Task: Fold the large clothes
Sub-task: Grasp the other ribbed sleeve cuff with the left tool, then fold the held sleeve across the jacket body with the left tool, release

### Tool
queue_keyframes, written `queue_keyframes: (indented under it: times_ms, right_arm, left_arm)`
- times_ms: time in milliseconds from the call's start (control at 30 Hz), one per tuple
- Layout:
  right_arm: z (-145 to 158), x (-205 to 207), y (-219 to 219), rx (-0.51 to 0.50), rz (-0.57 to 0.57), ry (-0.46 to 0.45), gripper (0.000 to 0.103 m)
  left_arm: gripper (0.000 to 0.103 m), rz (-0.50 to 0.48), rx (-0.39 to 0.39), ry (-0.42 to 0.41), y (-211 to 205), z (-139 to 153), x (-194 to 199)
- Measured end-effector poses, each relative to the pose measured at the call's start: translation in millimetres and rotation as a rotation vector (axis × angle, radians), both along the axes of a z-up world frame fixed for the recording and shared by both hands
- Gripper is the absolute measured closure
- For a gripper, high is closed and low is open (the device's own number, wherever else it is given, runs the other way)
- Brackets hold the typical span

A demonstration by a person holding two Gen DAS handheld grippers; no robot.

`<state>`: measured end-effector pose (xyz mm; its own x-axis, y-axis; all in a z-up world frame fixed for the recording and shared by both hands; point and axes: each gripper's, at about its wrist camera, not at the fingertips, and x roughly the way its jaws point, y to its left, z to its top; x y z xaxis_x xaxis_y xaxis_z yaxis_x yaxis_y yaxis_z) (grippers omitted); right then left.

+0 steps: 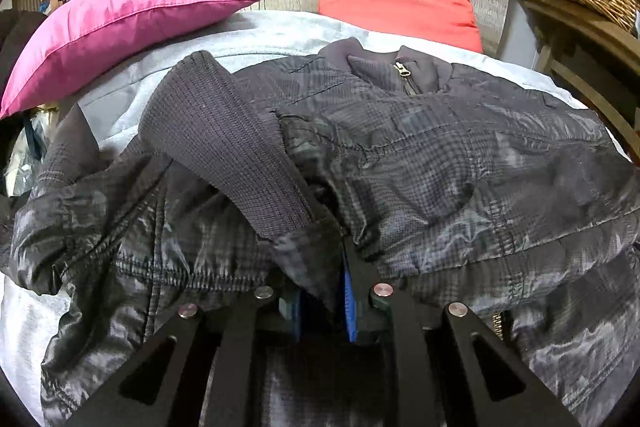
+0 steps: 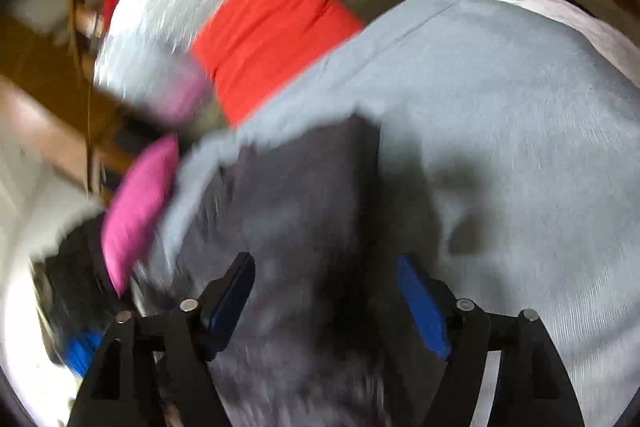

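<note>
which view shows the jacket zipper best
The left wrist view. It is sharp there, and the zipper sits closed at the collar of the dark jacket, facing the camera. The right wrist view is motion-blurred: the jacket is only a dark smear and no zipper can be made out.

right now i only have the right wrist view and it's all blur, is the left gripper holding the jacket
Observer: Yes, the left gripper is shut on a fold of the jacket.
Operator: which part
Observer: Beside the ribbed cuff, which lies across its front.
Operator: is it zipped
Observer: The zip pull sits at the collar, so it looks closed.
</note>
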<state>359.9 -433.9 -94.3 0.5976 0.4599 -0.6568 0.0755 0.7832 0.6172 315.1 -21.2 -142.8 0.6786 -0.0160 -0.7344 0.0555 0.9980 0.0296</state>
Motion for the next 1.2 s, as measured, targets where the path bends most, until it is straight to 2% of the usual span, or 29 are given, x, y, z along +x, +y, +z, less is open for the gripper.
queue_keyframes:
  times_ms: [67, 100, 133, 167, 200, 233, 267, 333, 367, 433, 467, 500, 533, 567, 633, 700, 733, 800, 867, 933, 967, 1000, 1033, 1067, 1100, 1133, 1167, 1200]
  right_arm:
    - [-9.2, -7.4, 19.2, -0.101, 0.072, 0.051, 0.025]
    - [-15.9, -9.0, 26.9, -0.14, 0.098, 0.075, 0.028]
    - [-18.7, -10.9, 32.4, -0.161, 0.12, 0.072, 0.036]
    - [-15.6, -12.6, 36.0, -0.185, 0.143, 0.045, 0.069]
    - [-12.3, -13.1, 37.8, -0.18, 0.15, 0.053, 0.073]
    - [-5.2, -15.7, 40.5, -0.206, 0.147, 0.028, 0.075]
    - [1.6, -18.4, 43.2, -0.235, 0.146, 0.002, 0.075]
    - [-6.8, -15.9, 47.2, -0.257, 0.141, 0.028, 0.075]
    - [-14.6, -12.8, 49.3, -0.251, 0.138, 0.049, 0.074]
    - [-19.8, -13.5, 48.0, -0.228, 0.113, 0.046, 0.061]
    - [-17.9, -14.3, 44.2, -0.199, 0.1, 0.04, 0.044]
    - [-15.2, -15.9, 38.5, -0.169, 0.084, 0.035, 0.036]
    - [-12.0, -18.1, 32.1, -0.144, 0.072, 0.029, 0.035]
    - [-7.8, -20.1, 20.7, -0.124, 0.064, 0.019, 0.035]
    - [0.5, -23.4, 10.3, -0.091, 0.049, -0.015, 0.033]
    - [6.5, -21.5, -3.0, -0.077, 0.017, -0.043, 0.029]
    - [8.1, -16.3, -7.5, -0.066, 0.009, -0.049, 0.029]
    - [7.1, 0.1, -11.9, -0.054, -0.007, -0.042, 0.029]
    - [4.3, 21.2, -10.8, -0.042, -0.009, -0.021, 0.029]
    - [2.1, 31.1, -14.7, -0.055, -0.008, -0.004, 0.029]
    - [0.9, 38.2, -13.9, -0.061, -0.006, 0.001, 0.029]
    - [-1.0, 45.4, -13.1, -0.066, 0.003, 0.009, 0.029]
    - [-3.6, 48.6, -14.6, -0.071, 0.011, 0.02, 0.029]
    - [-7.2, 54.2, -11.8, -0.081, 0.022, 0.037, 0.043]
    - [-9.7, 59.2, -7.5, -0.104, 0.046, 0.054, 0.071]
    - [-9.0, 62.5, -2.3, -0.13, 0.073, 0.066, 0.091]
    - [-0.8, 60.9, 3.0, -0.187, 0.073, 0.04, 0.095]
    - [16.6, 54.5, 12.0, -0.242, 0.08, -0.031, 0.095]
  left_arm:
    - [0.081, 0.011, 0.002, 0.008, -0.1, 5.8, 3.3]
    - [0.07, 0.032, 0.009, 0.013, 3.3, 11.8, 2.8]
    - [0.054, 0.058, 0.016, 0.0, 8.1, 20.3, -1.5]
    - [0.051, 0.08, 0.009, -0.036, 13.3, 28.6, -5.4]
    - [0.048, 0.118, -0.011, -0.097, 22.4, 40.2, -11.5]
    - [0.046, 0.127, -0.033, -0.106, 27.2, 43.0, -12.5]
    - [0.048, 0.122, -0.039, -0.074, 29.1, 38.0, -7.7]
    - [0.054, 0.07, 0.003, 0.076, 23.0, 7.6, 9.1]
    - [0.053, 0.064, -0.005, 0.063, 25.1, 2.4, 7.7]
    - [0.054, 0.091, -0.016, 0.055, 28.5, 12.5, 3.3]
    - [0.054, 0.101, -0.037, 0.059, 32.3, 18.4, 1.8]
    - [0.05, 0.1, -0.069, 0.066, 37.3, 24.8, 0.2]
    - [0.041, 0.093, -0.107, 0.072, 44.3, 33.2, -2.5]
    - [0.038, 0.082, -0.132, 0.057, 51.2, 42.6, -7.2]
    - [0.02, 0.087, -0.131, -0.01, 65.7, 59.5, -16.4]
    - [0.016, 0.155, -0.137, -0.084, 89.0, 78.0, -20.9]
    - [0.016, 0.17, -0.157, -0.085, 96.9, 80.7, -18.2]
    - [0.016, 0.173, -0.217, -0.024, 106.5, 79.1, 3.3]
    - [0.016, 0.141, -0.205, 0.026, 101.4, 70.4, 23.0]
    - [0.016, 0.101, -0.176, 0.134, 90.5, 50.8, 46.0]
    - [0.016, 0.11, -0.175, 0.168, 90.2, 42.2, 52.1]
    - [0.023, 0.127, -0.187, 0.199, 92.3, 32.9, 59.8]
    - [0.058, 0.143, -0.2, 0.193, 95.2, 30.4, 62.7]
    - [0.075, 0.176, -0.192, 0.191, 98.7, 30.1, 64.1]
    - [0.086, 0.18, -0.233, 0.19, 104.7, 33.8, 65.3]
    - [0.089, 0.172, -0.27, 0.154, 108.3, 43.4, 60.9]
    - [0.089, 0.161, -0.261, 0.092, 108.8, 56.4, 53.9]
    - [0.089, 0.145, -0.238, 0.021, 107.5, 68.7, 45.4]
